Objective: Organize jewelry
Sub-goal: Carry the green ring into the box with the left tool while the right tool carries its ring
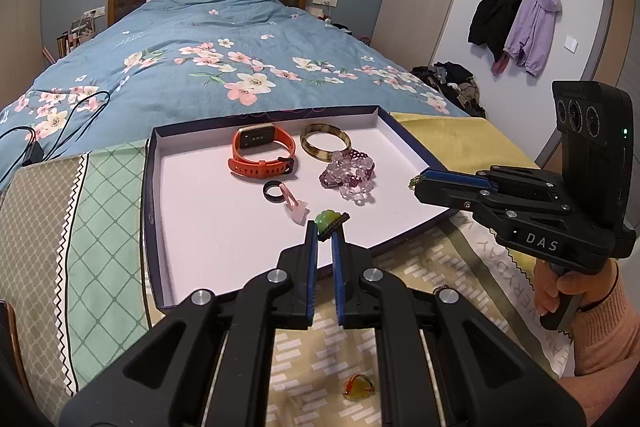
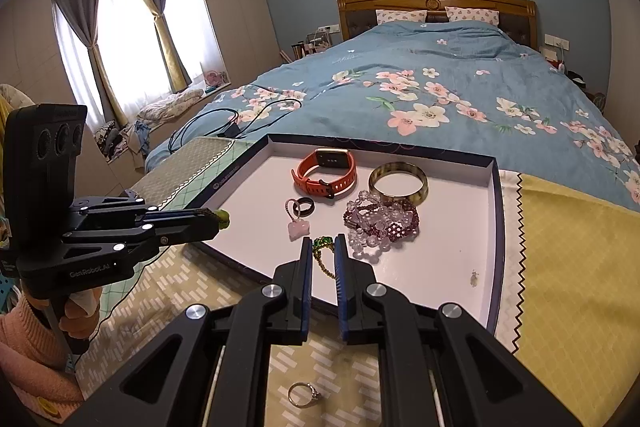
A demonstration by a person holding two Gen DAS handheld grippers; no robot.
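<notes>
While both tongs hover over the near edge of the box lid (image 1: 160, 187), the left gripper (image 1: 325, 233) pinches a green pendant (image 1: 326, 218) and the right gripper (image 2: 323, 253) pinches a green bead chain (image 2: 322, 255); the free floor lies just beyond each.

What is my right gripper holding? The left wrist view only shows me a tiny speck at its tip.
Observer: The right gripper is shut on a thin gold chain with green beads, which dangles between its fingers.
Operator: Good. My left gripper has the green stone clip. Is anything loose near the right one?
Observer: Yes. A silver ring with a small stone lies on the patterned cloth, short of the tray, under the right gripper's body.
</notes>
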